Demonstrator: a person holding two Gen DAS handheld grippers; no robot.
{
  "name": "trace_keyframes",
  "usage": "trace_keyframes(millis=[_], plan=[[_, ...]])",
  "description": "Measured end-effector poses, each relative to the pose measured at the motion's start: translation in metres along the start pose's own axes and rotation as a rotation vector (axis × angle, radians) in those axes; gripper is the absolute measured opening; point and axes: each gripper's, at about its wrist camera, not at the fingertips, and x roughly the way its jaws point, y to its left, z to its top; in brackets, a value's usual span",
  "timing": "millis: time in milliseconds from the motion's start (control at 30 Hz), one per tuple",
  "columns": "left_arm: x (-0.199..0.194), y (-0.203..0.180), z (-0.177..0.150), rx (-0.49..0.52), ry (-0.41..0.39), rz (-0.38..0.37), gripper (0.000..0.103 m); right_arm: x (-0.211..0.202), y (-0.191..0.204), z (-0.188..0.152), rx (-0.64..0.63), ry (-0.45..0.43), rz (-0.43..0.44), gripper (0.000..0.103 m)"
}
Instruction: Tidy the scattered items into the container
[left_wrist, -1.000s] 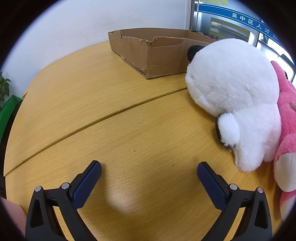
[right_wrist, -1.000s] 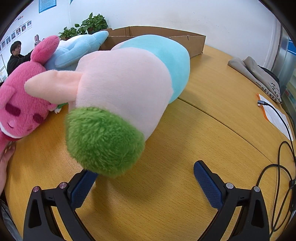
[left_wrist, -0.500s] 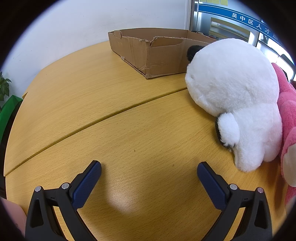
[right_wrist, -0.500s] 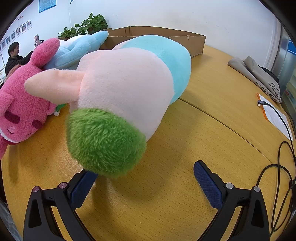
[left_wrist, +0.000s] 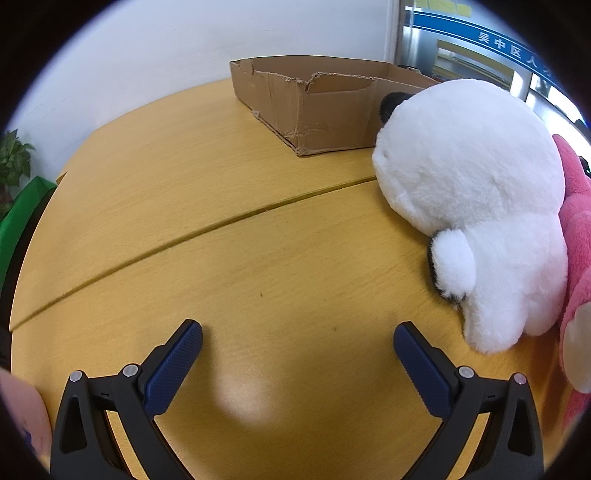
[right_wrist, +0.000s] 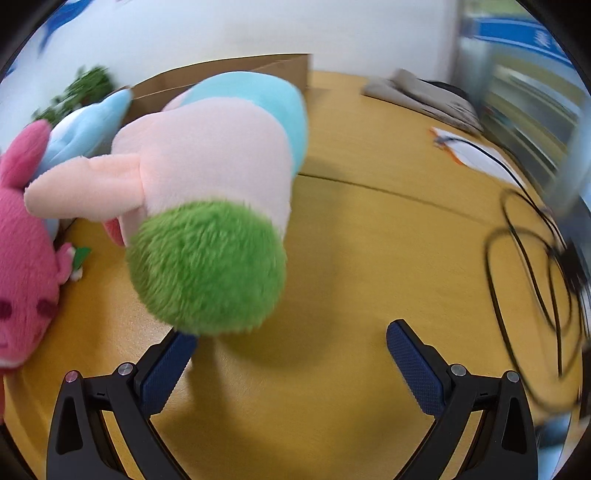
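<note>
A torn cardboard box (left_wrist: 325, 110) stands at the far side of the wooden table; it also shows in the right wrist view (right_wrist: 236, 70), behind the toys. A white panda plush (left_wrist: 476, 206) lies right of my left gripper (left_wrist: 297, 336), which is open and empty above bare table. A pink plush (left_wrist: 578, 236) lies beyond the panda. My right gripper (right_wrist: 291, 338) is open; a plush with a green tuft, pink middle and light blue end (right_wrist: 214, 192) lies just ahead, over its left finger. A pink bunny (right_wrist: 22, 243) and a light blue plush (right_wrist: 88, 125) lie left.
A black cable (right_wrist: 535, 258), papers (right_wrist: 476, 151) and a folded grey cloth (right_wrist: 421, 96) lie on the table's right side. A potted plant (right_wrist: 77, 88) stands behind the toys. A seam (left_wrist: 207, 229) crosses the tabletop.
The right wrist view has swung to the right and blurred, so the green-tufted plush now sits more centred. The left gripper has barely moved. A hand seen at left earlier is gone.
</note>
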Motion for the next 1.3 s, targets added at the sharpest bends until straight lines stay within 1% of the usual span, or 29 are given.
trace_keyframes(millis=[100, 200, 300, 333, 400, 500, 533, 567, 600, 633, 667, 700, 733, 767, 800, 833, 900, 967, 1033, 1067, 1133, 1167, 1200, 1267, 1300], plan=[[-0.006, -0.009, -0.01, -0.015, -0.001, 0.011, 0.103, -0.005, 0.005, -0.006, 0.057, 0.002, -0.041, 0.103], [-0.015, -0.02, -0.025, -0.006, -0.002, 0.003, 0.103, -0.006, 0.006, -0.005, 0.062, 0.002, -0.046, 0.103], [-0.026, -0.026, -0.042, -0.083, -0.01, 0.04, 0.102, -0.006, 0.011, -0.003, 0.08, 0.003, -0.057, 0.103], [-0.032, -0.028, -0.047, -0.114, -0.024, 0.036, 0.102, -0.007, 0.013, -0.004, 0.082, 0.003, -0.06, 0.103], [-0.052, -0.036, -0.052, -0.156, -0.094, 0.03, 0.102, -0.007, 0.015, -0.007, 0.071, 0.003, -0.052, 0.103], [-0.102, -0.059, -0.049, -0.181, -0.239, 0.049, 0.102, -0.011, 0.015, -0.012, 0.055, 0.012, -0.036, 0.103], [-0.12, -0.061, -0.046, -0.189, -0.276, 0.074, 0.102, -0.014, 0.014, -0.015, 0.064, 0.022, -0.037, 0.103], [-0.132, -0.071, -0.038, -0.2, -0.308, 0.11, 0.102, -0.018, 0.013, -0.018, 0.073, 0.023, -0.038, 0.103], [-0.15, -0.079, -0.034, -0.212, -0.34, 0.135, 0.102, -0.026, 0.013, -0.02, 0.082, 0.008, -0.036, 0.103], [-0.16, -0.085, -0.03, -0.221, -0.367, 0.124, 0.102, -0.038, 0.014, -0.023, 0.098, -0.027, -0.026, 0.103], [-0.169, -0.095, -0.027, -0.212, -0.387, 0.089, 0.102, -0.051, 0.014, -0.025, 0.119, -0.062, -0.01, 0.103], [-0.175, -0.115, -0.021, -0.183, -0.406, 0.055, 0.102, -0.063, 0.014, -0.025, 0.144, -0.098, 0.012, 0.103], [-0.182, -0.129, -0.016, -0.157, -0.426, 0.045, 0.102, -0.079, 0.012, -0.025, 0.182, -0.146, 0.049, 0.103], [-0.183, -0.143, 0.008, -0.147, -0.436, 0.041, 0.102, -0.092, 0.01, -0.024, 0.218, -0.187, 0.088, 0.103], [-0.187, -0.156, 0.015, -0.141, -0.439, 0.025, 0.102, -0.103, 0.01, -0.022, 0.249, -0.218, 0.131, 0.103], [-0.188, -0.165, 0.021, -0.135, -0.433, -0.011, 0.102, -0.115, 0.012, -0.02, 0.273, -0.245, 0.185, 0.103], [-0.18, -0.181, 0.034, -0.109, -0.419, -0.121, 0.102, -0.13, 0.017, -0.013, 0.283, -0.287, 0.261, 0.103], [-0.165, -0.195, 0.042, -0.093, -0.4, -0.239, 0.102, -0.141, 0.031, -0.005, 0.26, -0.325, 0.306, 0.103], [-0.141, -0.208, 0.044, -0.09, -0.342, -0.329, 0.102, -0.145, 0.05, 0.002, 0.23, -0.349, 0.342, 0.103], [-0.124, -0.214, 0.046, -0.097, -0.289, -0.35, 0.102, -0.144, 0.062, 0.005, 0.216, -0.354, 0.367, 0.103], [-0.09, -0.223, 0.044, -0.112, -0.183, -0.352, 0.102, -0.133, 0.086, 0.012, 0.171, -0.331, 0.416, 0.103], [-0.077, -0.226, 0.04, -0.112, -0.155, -0.332, 0.102, -0.127, 0.1, 0.014, 0.141, -0.316, 0.431, 0.103], [-0.067, -0.23, 0.037, -0.101, -0.144, -0.295, 0.102, -0.117, 0.114, 0.015, 0.114, -0.296, 0.438, 0.103], [-0.057, -0.238, 0.035, -0.071, -0.145, -0.235, 0.103, -0.081, 0.147, 0.015, 0.07, -0.178, 0.429, 0.103], [-0.054, -0.239, 0.034, -0.071, -0.142, -0.23, 0.103, -0.065, 0.157, 0.012, 0.081, -0.122, 0.422, 0.103]])
